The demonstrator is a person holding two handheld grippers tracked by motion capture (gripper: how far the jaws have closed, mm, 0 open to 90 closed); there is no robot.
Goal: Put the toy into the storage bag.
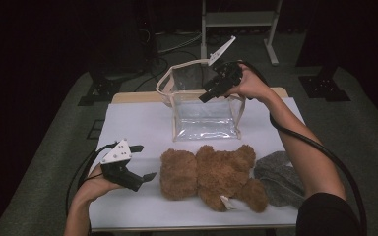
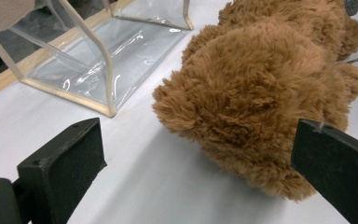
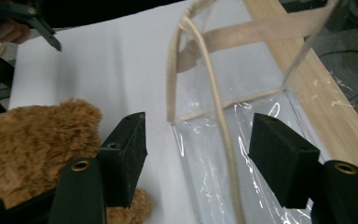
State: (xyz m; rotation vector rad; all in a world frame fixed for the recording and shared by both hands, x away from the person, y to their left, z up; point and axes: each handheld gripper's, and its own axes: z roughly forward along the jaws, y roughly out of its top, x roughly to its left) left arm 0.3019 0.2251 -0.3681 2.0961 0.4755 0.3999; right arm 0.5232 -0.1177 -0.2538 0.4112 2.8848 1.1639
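Note:
A brown teddy bear (image 1: 211, 177) lies on the white table cover (image 1: 138, 123) near the front edge. Behind it stands a clear plastic bag (image 1: 204, 113) with beige trim, its mouth upward. My left gripper (image 1: 146, 162) rests left of the bear, open, with the bear's furry head (image 2: 261, 93) just ahead of its jaws and untouched. My right gripper (image 1: 207, 93) hovers at the bag's top right rim, open. In the right gripper view the bag's beige edge strip (image 3: 221, 140) runs between the jaws (image 3: 200, 135) without being pinched, and the bear (image 3: 32, 144) shows at lower left.
A grey knitted cloth (image 1: 280, 177) lies right of the bear. The table's wooden far edge (image 1: 133, 97) shows behind the cover. A white metal stand (image 1: 238, 19) is on the floor beyond. Black cables trail from both grippers.

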